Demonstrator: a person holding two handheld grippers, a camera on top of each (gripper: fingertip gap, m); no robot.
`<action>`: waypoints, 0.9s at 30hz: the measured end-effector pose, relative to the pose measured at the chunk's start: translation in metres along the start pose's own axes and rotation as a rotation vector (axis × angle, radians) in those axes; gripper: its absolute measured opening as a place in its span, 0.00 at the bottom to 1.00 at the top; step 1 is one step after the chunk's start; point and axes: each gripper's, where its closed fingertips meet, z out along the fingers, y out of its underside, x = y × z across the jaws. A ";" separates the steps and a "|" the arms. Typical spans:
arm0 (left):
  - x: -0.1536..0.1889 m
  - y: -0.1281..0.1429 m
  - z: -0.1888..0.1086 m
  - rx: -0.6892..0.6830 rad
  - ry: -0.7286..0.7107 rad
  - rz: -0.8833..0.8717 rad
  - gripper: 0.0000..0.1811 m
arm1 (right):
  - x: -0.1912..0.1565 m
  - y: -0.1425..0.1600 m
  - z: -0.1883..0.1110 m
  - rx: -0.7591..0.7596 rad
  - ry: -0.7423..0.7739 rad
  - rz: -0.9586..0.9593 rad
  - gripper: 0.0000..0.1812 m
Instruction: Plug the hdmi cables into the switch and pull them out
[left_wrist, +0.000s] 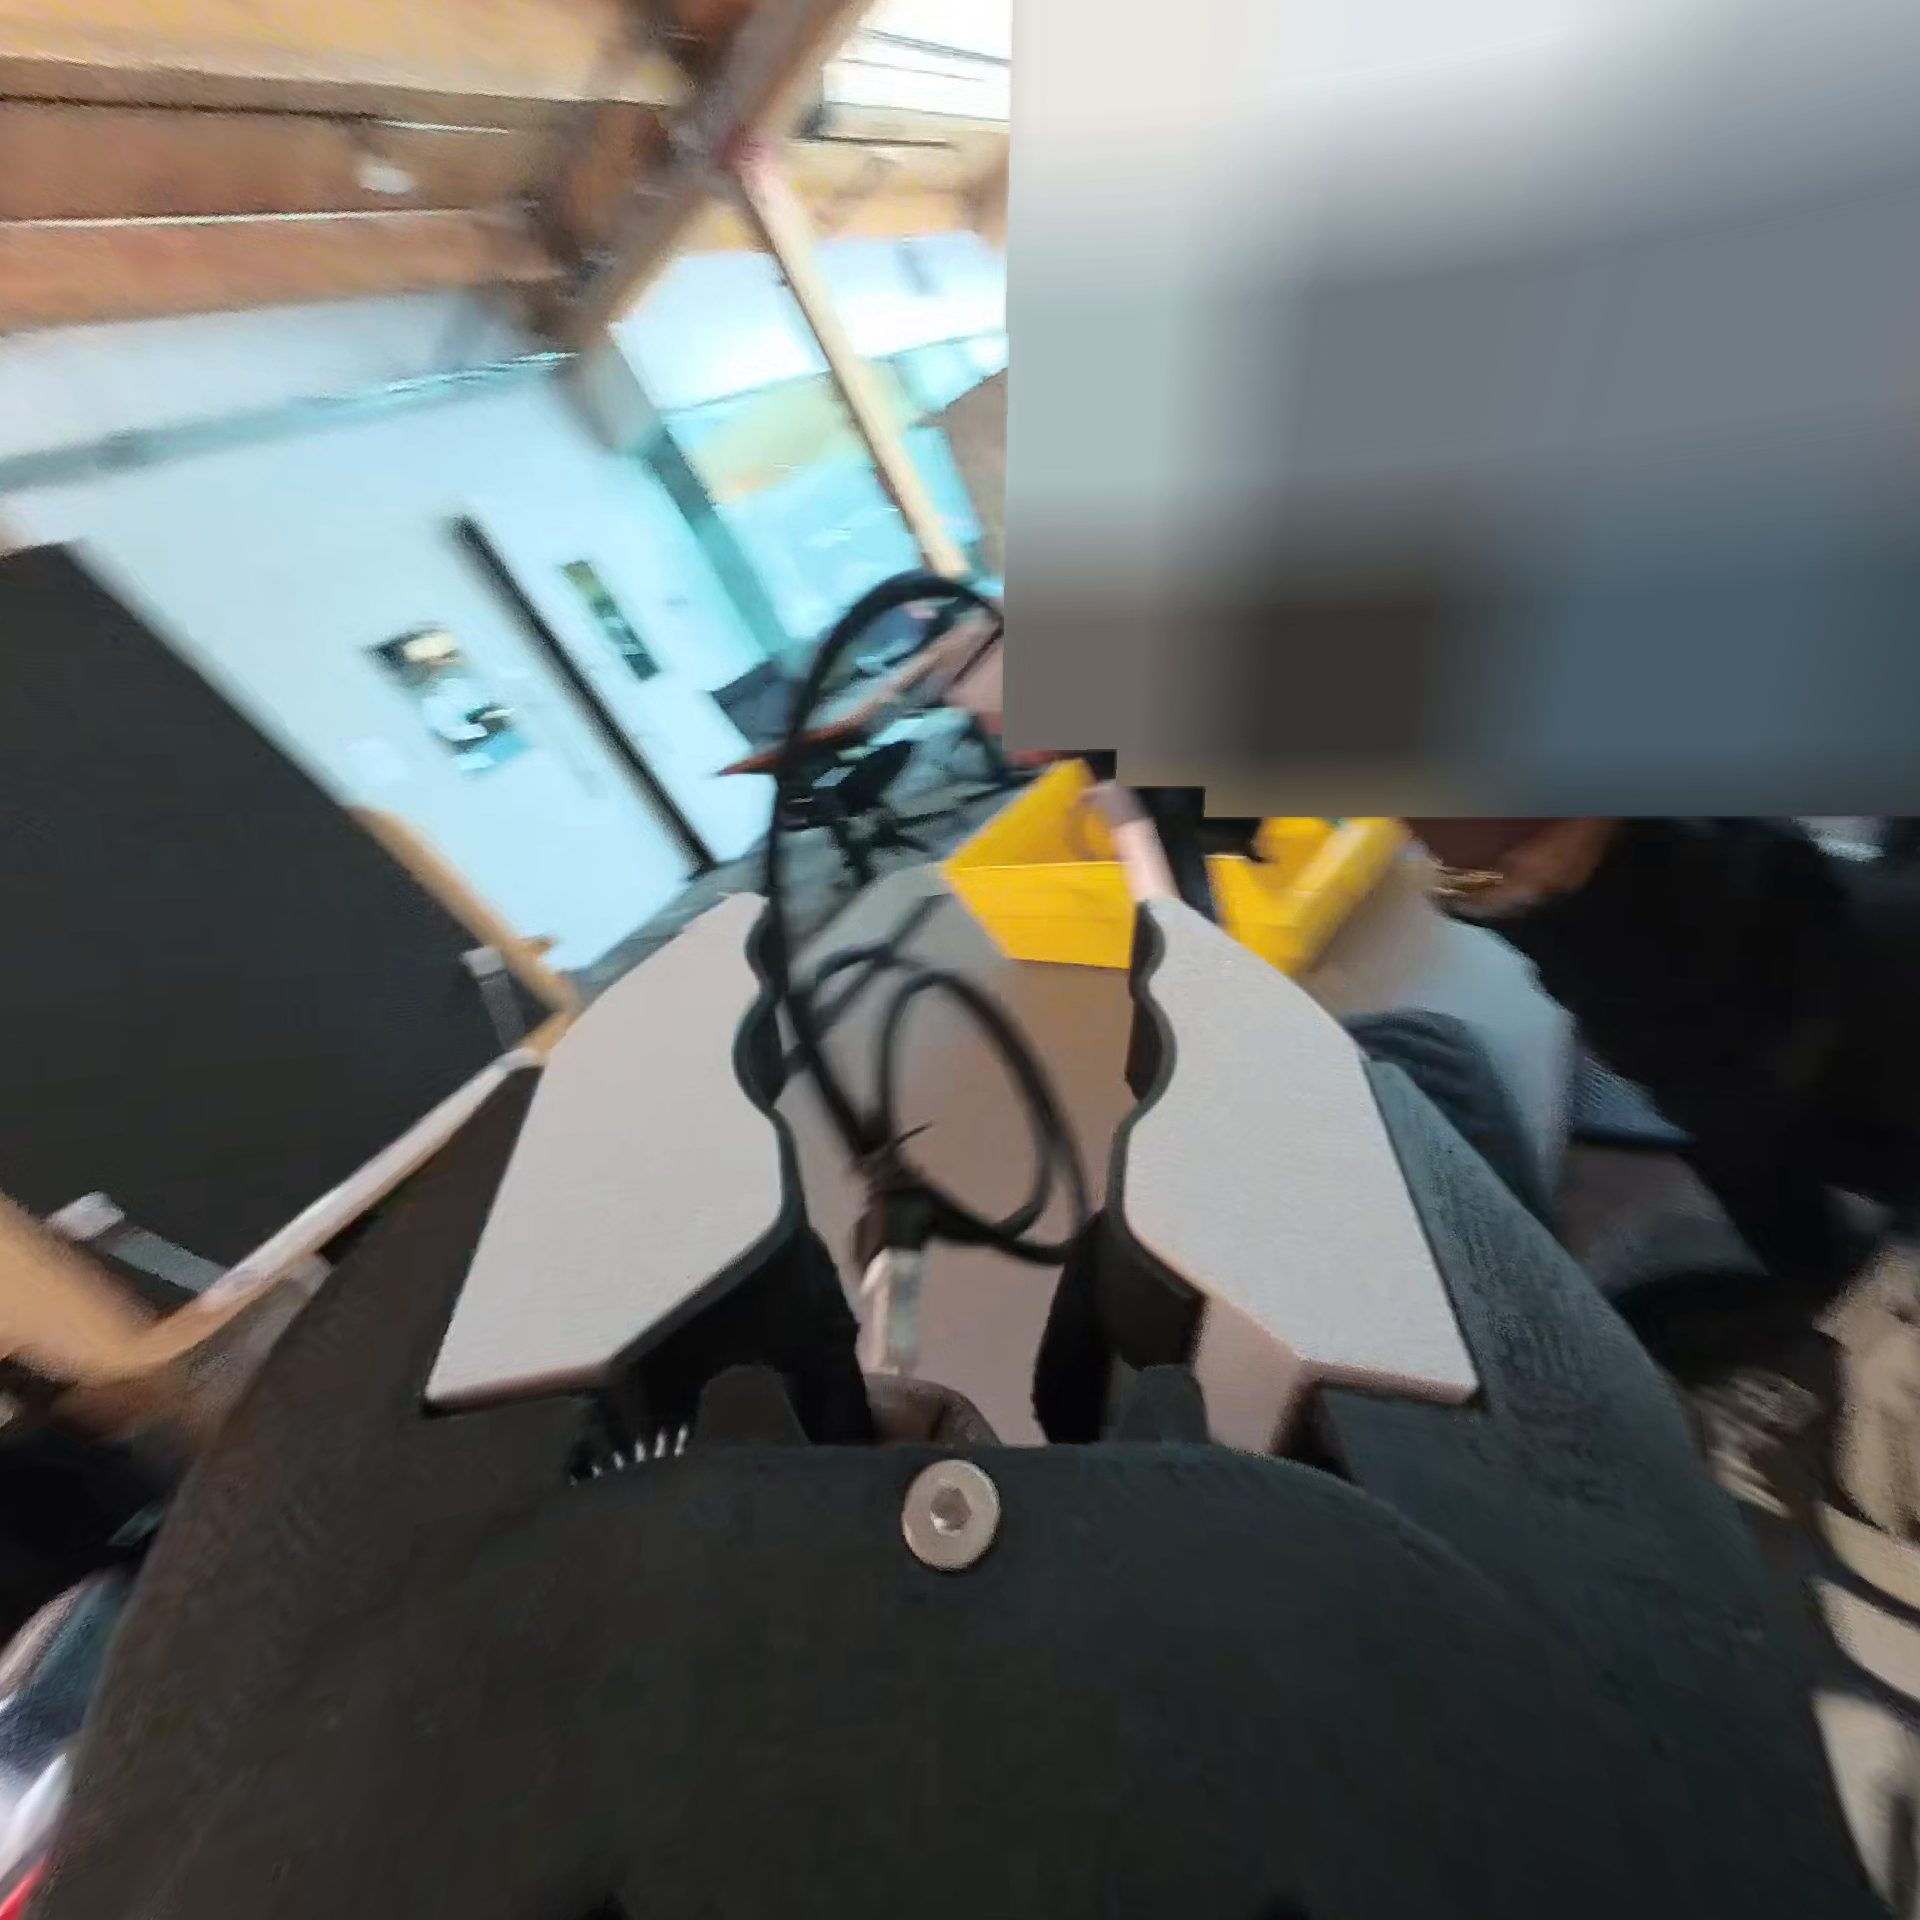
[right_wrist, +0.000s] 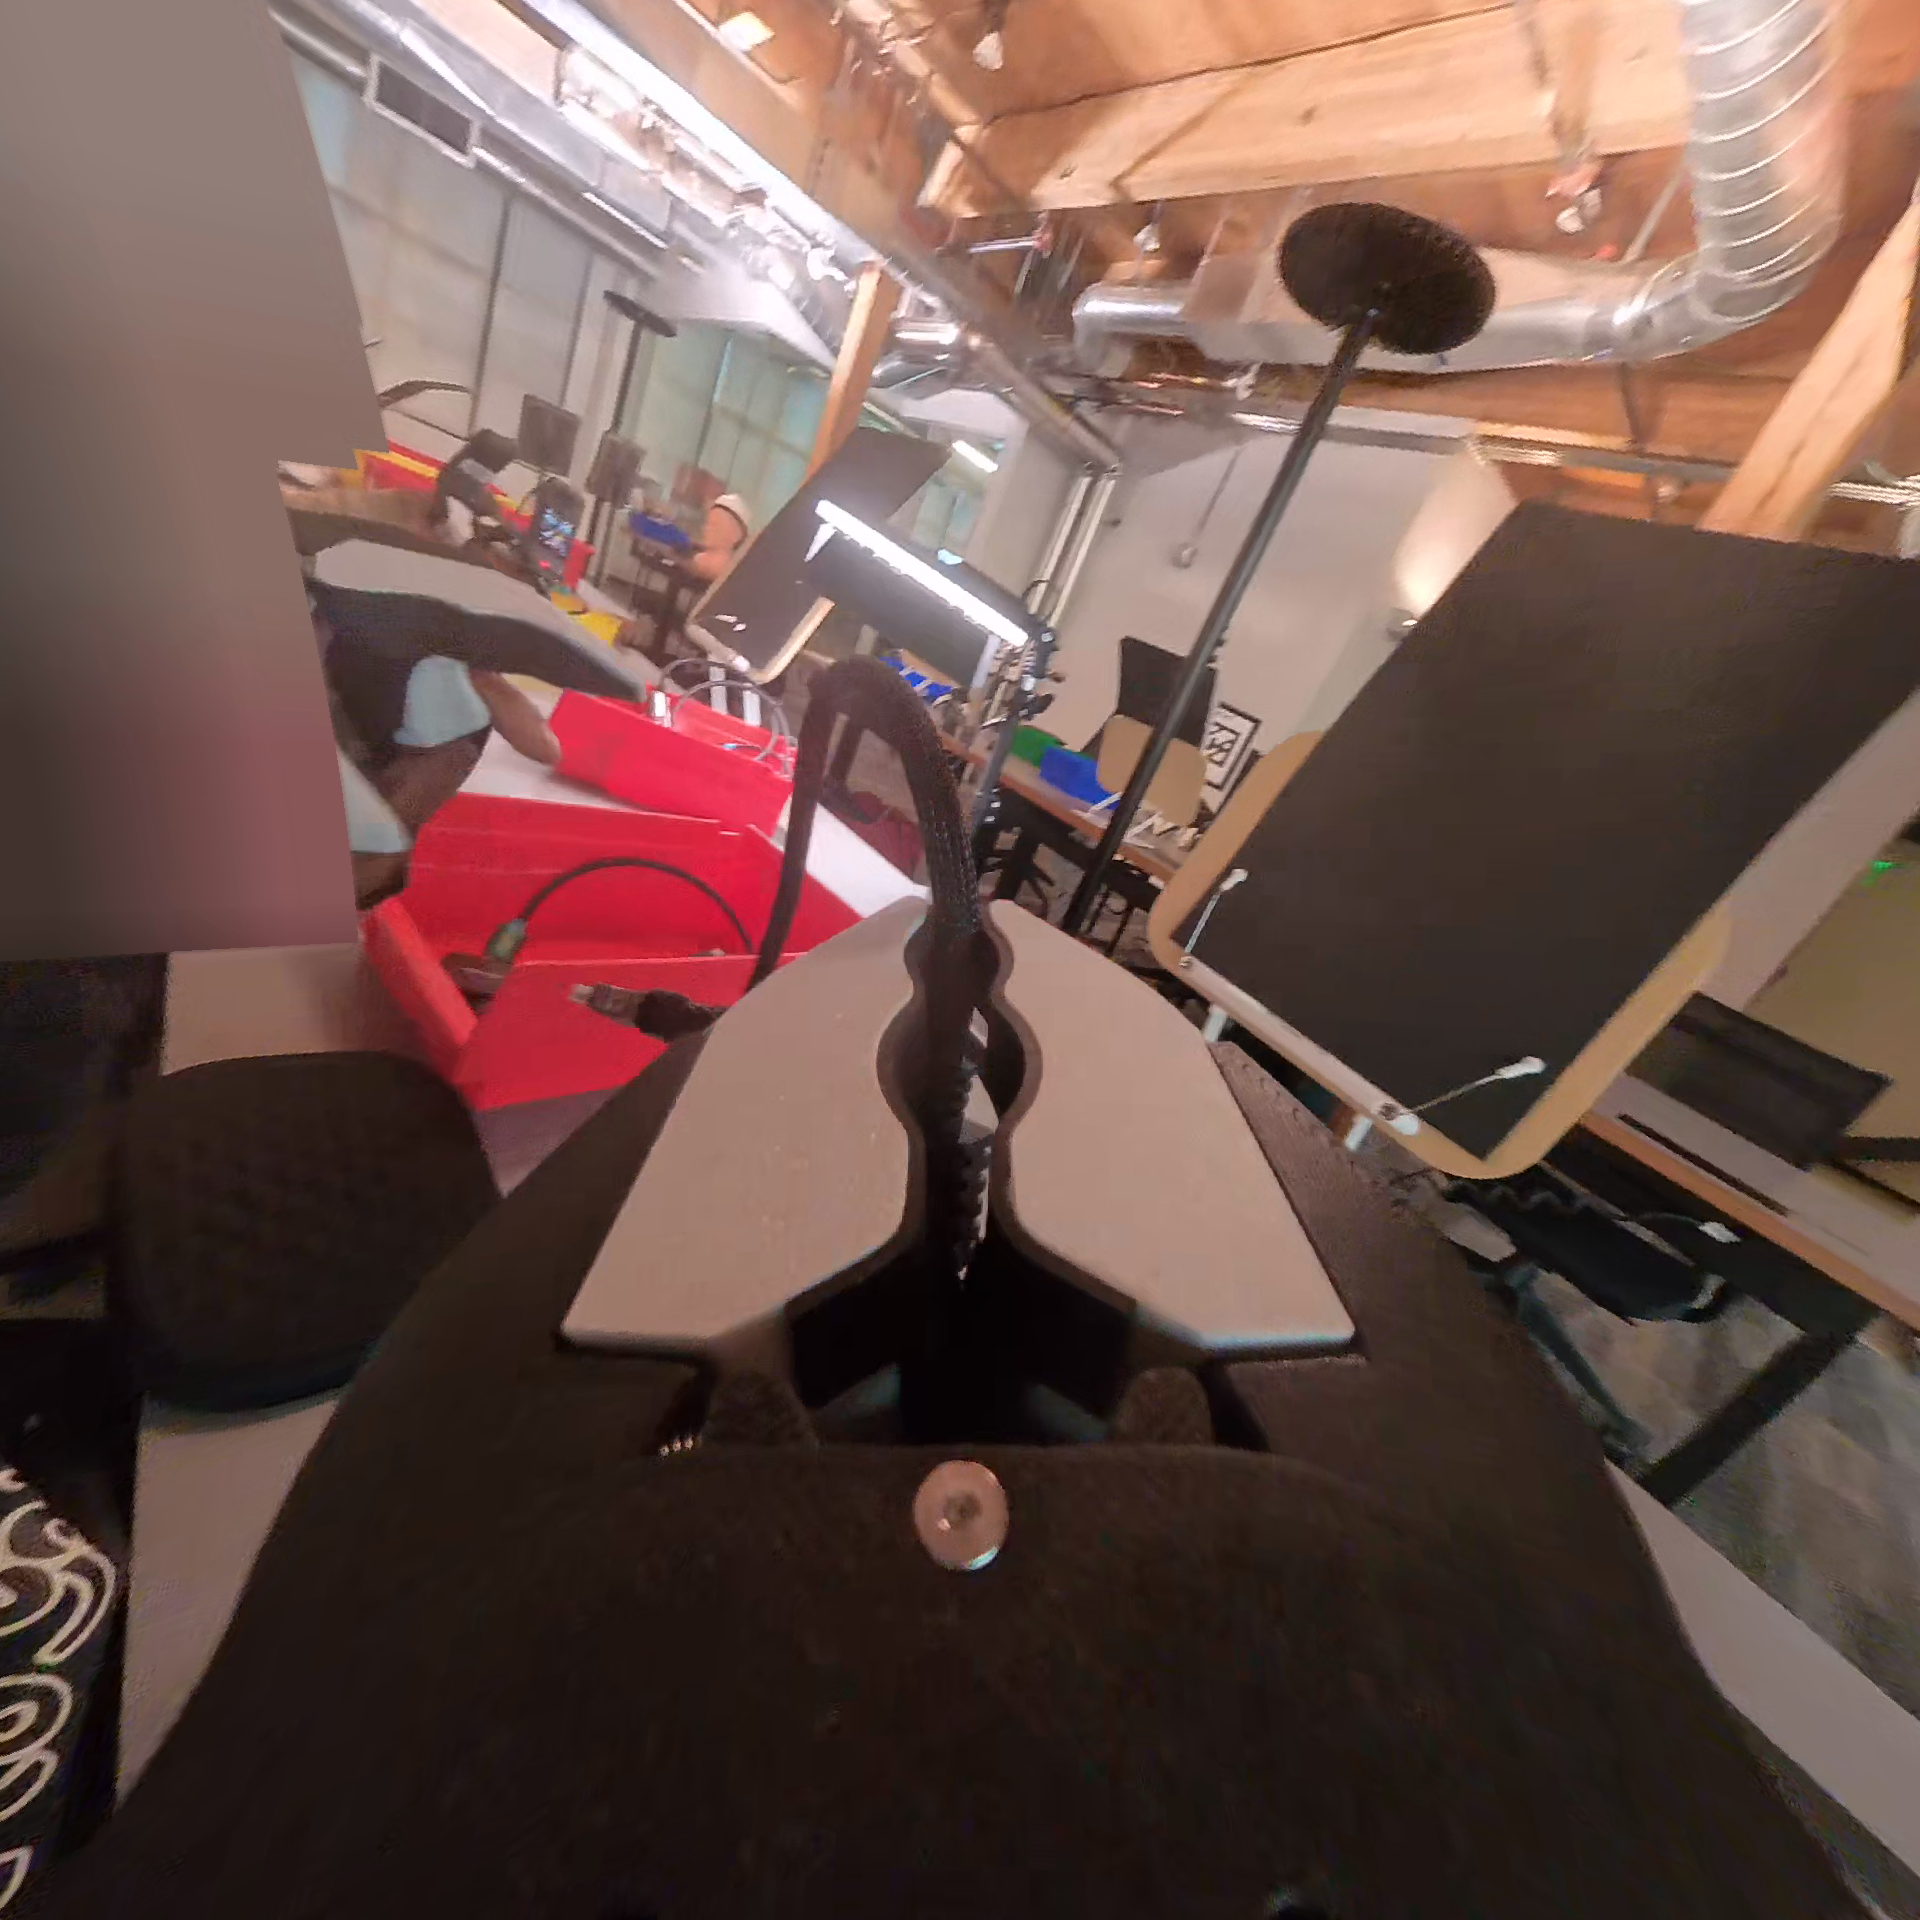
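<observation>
No brand or label can be read in either view; the small posters on the far pale wall in the left wrist view are smeared by blur, and the framed sign far right in the right wrist view is too small to make out.

The left gripper (left_wrist: 951, 914) has its jaws spread wide, gripping nothing. A thin black cable (left_wrist: 821, 997) runs between the fingers, loops on the tan table (left_wrist: 966, 1049) and ends in a plug near the gripper's base; whether it touches the left finger's inner edge I cannot tell. Beyond the fingertips sit yellow bins (left_wrist: 1049, 899).

The right gripper (right_wrist: 951, 920) is clenched on a thick braided black cable (right_wrist: 909, 748), which rises from the tips and arches over to the left, dropping toward red bins (right_wrist: 623, 862). A thinner cable with a metal plug (right_wrist: 507, 940) lies in the nearest red bin.

Only the right view shows the red bins, a black panel (right_wrist: 1538, 821) to the right, a lit lamp (right_wrist: 914, 566) and ceiling ducts (right_wrist: 1745, 166). Only the left view shows the yellow bins. No switch is recognisable in either view.
</observation>
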 end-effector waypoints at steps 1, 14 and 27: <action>-0.014 0.006 0.001 -0.019 -0.067 -0.013 0.39 | 0.004 -0.001 -0.002 0.005 0.022 0.003 0.03; -0.025 0.104 0.058 -0.378 -0.237 0.137 0.20 | -0.008 -0.006 -0.002 0.019 -0.022 0.023 0.03; -0.066 0.073 0.017 -0.395 -0.432 0.413 0.10 | -0.001 0.034 -0.006 -0.227 0.013 -0.341 0.36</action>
